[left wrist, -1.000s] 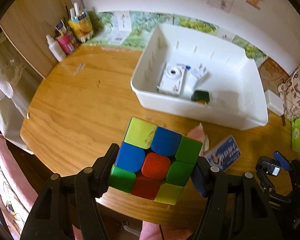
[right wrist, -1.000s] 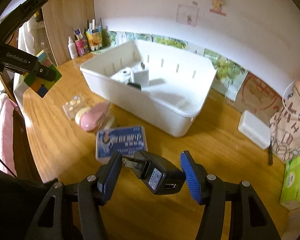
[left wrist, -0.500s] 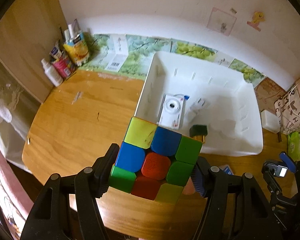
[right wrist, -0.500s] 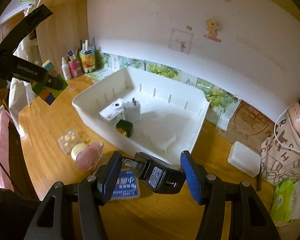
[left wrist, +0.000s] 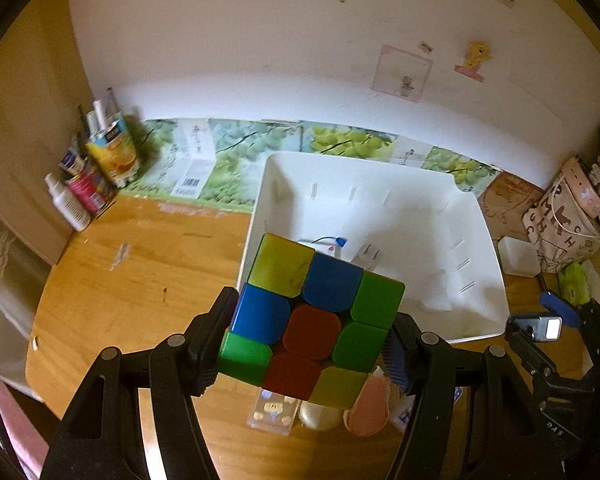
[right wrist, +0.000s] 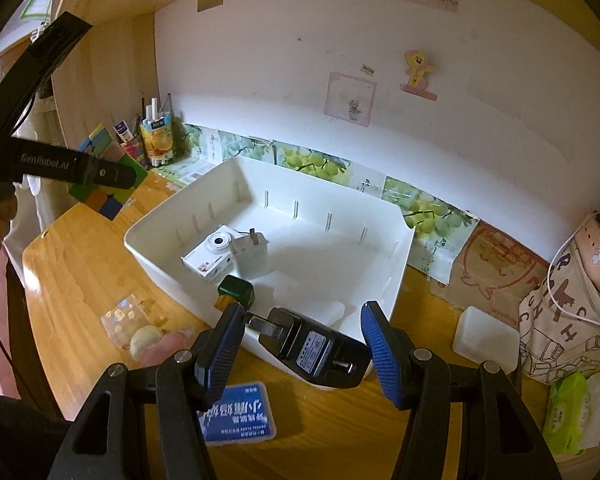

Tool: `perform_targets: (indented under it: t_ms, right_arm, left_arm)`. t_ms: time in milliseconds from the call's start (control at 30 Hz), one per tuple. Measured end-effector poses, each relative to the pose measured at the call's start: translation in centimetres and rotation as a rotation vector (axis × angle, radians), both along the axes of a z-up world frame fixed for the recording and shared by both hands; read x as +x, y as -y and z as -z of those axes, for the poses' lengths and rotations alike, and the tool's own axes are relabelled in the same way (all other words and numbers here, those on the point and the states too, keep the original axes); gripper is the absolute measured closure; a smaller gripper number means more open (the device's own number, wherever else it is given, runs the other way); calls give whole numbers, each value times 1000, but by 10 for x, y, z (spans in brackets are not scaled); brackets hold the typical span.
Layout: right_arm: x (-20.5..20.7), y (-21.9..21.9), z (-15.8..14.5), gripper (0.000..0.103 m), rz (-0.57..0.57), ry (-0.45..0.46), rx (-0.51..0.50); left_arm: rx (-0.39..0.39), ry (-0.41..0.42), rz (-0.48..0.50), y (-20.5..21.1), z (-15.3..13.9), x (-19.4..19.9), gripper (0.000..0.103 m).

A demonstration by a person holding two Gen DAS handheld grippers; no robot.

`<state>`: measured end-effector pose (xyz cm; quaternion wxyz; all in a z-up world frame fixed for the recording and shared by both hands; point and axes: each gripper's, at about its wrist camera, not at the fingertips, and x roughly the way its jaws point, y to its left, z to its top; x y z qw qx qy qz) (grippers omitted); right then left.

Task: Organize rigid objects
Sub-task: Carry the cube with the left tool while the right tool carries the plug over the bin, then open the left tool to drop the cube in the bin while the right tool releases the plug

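Note:
My left gripper (left wrist: 310,336) is shut on a multicoloured puzzle cube (left wrist: 312,320), which hangs over the near left corner of the white bin (left wrist: 256,216). The same cube (right wrist: 100,168) shows at the far left of the right wrist view. My right gripper (right wrist: 302,344) is shut on a black plug charger (right wrist: 312,350), held tilted above the bin's (right wrist: 404,248) front rim. Inside the bin lie a white camera (right wrist: 212,254), a white plug adapter (right wrist: 250,254) and a small dark green block (right wrist: 236,290). The right gripper (left wrist: 548,320) also appears at the right edge of the left wrist view.
On the wooden table in front of the bin lie a blue card pack (right wrist: 240,412) and a clear bag with pink and yellow items (right wrist: 152,336). A white box (right wrist: 486,338), a patterned bag (right wrist: 568,300) and green wipes (right wrist: 570,412) sit right. Bottles (right wrist: 156,144) stand back left.
Both grippers have risen and moved toward the bin, each keeping its object. The cube now overlaps the bin's corner, and the charger sits over the front rim.

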<state>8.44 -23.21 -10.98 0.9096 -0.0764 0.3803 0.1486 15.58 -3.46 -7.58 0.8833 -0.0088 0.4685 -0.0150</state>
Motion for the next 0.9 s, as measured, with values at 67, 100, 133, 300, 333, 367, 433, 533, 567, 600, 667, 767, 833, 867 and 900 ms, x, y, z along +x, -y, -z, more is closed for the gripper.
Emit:
perform_targets:
  t_ms: [67,100,133,300,333,367,433,533,567,600,667,767,833,867,900]
  right_arm:
    - [4,-1,2,42,7,12,2]
    - [7,-2,3,42,15,14,4]
    - [10,-2,4,42,20,17,6]
    - [22,-5,11,42,50,30,21]
    - [24,-6,12,42,55,32,25]
    - [26,-6,14,42,61,34,30]
    - [30,-7,17,42,74,37,38]
    - [37,-8,23,42,92,50,36]
    - [40,-8,26,42,102,51,32]
    - [42,-8,28,42,111,48,31]
    - [48,-7,32,42,126,39,31]
    - [55,-6,36,42,135,22,23]
    - [59,-5,39,42,144,3,22]
    - [60,-5,40,42,150,1,23]
    - [61,-4,40,42,154,-2,24]
  left_arm:
    - [-10,23,20,2,3,2,34]
    - [-16,38,22,2,3,3,34]
    - [-23,54,27,2,4,4,34]
    - [-48,121,50,4,7,12,34]
    - [-51,134,54,4,8,14,34]
    - [-55,145,59,4,9,16,34]
    - [-63,159,69,4,11,22,34]
    - [-69,155,81,6,17,32,34]
    - [-74,152,87,7,20,36,34]
    - [-75,150,91,8,22,39,34]
    - [-83,163,97,9,24,44,35]
    - [-89,196,110,12,22,49,35]
    - [-92,201,123,15,21,53,35]
    - [-96,204,128,16,21,55,35]
    - [-99,204,131,17,21,56,34]
